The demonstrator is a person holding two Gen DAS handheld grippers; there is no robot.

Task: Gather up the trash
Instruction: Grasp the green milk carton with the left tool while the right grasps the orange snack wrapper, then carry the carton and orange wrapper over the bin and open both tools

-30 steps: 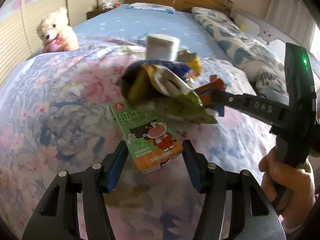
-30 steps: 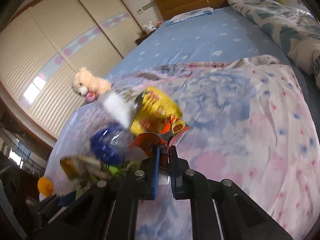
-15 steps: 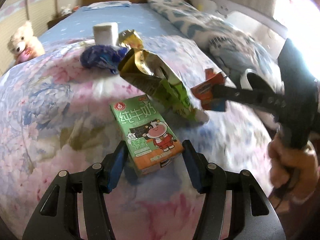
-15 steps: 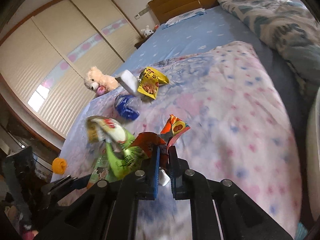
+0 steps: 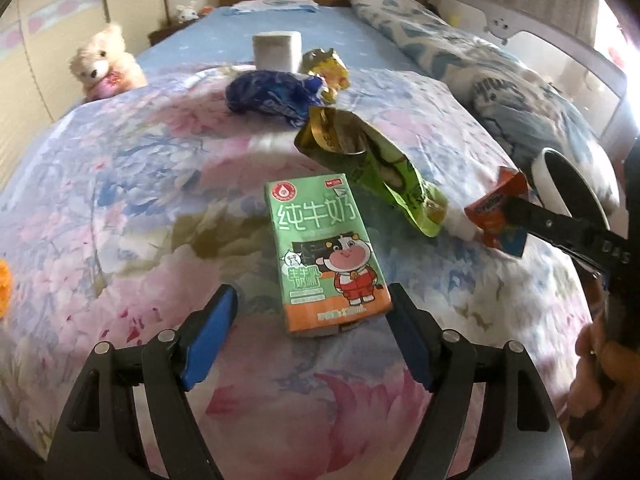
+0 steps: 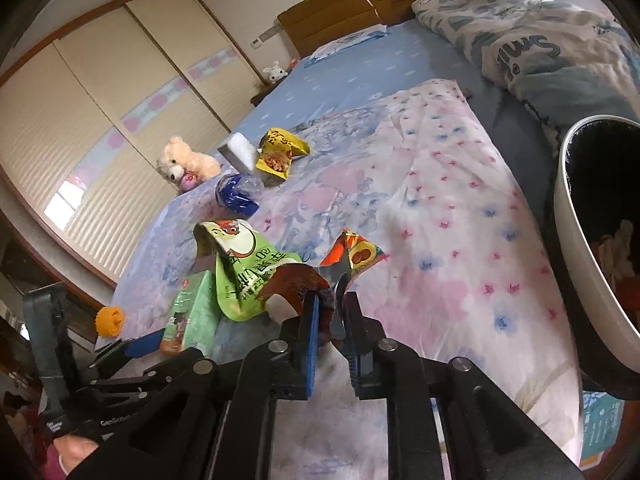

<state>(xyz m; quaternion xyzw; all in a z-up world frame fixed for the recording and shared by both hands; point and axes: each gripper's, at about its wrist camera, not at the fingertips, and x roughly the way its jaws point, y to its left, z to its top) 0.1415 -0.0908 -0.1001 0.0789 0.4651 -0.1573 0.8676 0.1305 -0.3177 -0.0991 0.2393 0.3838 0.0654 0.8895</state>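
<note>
right gripper (image 6: 329, 312): blue-padded fingers clamped on the crumpled edge of an orange wrapper (image 6: 352, 256); a green snack pouch (image 6: 240, 272) hangs from the same pinch, lifted off the bedding.
left gripper (image 5: 310, 332): fingers spread wide apart, one on each side of the near end of the milk carton (image 5: 324, 256), not touching it.
milk carton: green and orange with a cartoon cow, lying flat on the floral quilt (image 5: 120, 200), long side pointing away from the camera.
held wrappers from the left view: orange wrapper (image 5: 496, 216) pinched in the right gripper (image 5: 516, 208), the green pouch (image 5: 376, 164) trailing to its left above the quilt, just beyond the carton.
bin (image 6: 592, 240): white rim, dark inside, to the right of the right gripper beside the bed, with something already lying in it.
farther trash: a blue wrapper (image 5: 272, 96), a yellow packet (image 5: 326, 68) and a white block (image 5: 277, 50) close together near the quilt's far edge.
surroundings: teddy bear (image 5: 104, 64) at the left side of the bed; orange ball (image 6: 109, 320) low on the left.
</note>
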